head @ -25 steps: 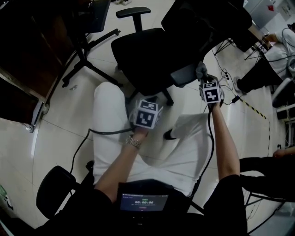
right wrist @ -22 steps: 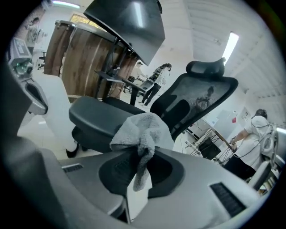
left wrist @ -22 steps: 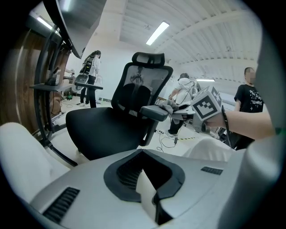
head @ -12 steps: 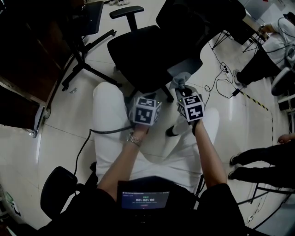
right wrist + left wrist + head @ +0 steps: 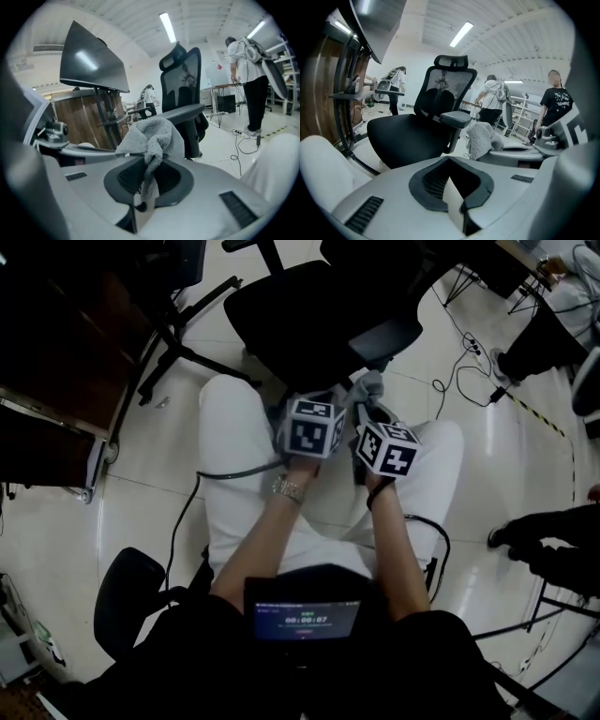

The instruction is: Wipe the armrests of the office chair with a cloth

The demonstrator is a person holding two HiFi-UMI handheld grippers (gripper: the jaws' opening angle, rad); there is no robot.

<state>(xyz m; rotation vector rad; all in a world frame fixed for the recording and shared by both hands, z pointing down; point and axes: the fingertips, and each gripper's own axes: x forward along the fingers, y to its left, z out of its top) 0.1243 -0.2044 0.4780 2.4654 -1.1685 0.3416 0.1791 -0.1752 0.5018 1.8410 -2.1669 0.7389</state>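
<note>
Tightly on cloth (image 5: 151,137), right tongs (image 5: 142,202).

Head view looks steeply down over the lap (image 5: 234,465); both gripper views sit low, facing the near office chair (image 5: 405,136), shared by all, as is the cloth (image 5: 150,136).

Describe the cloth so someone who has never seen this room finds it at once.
Start at the black office chair ahead of the person's knees. Near its closer armrest, the right claw pinches a cloth. It is the only pale grey, fluffy, crumpled thing among hard black and grey parts.
</note>
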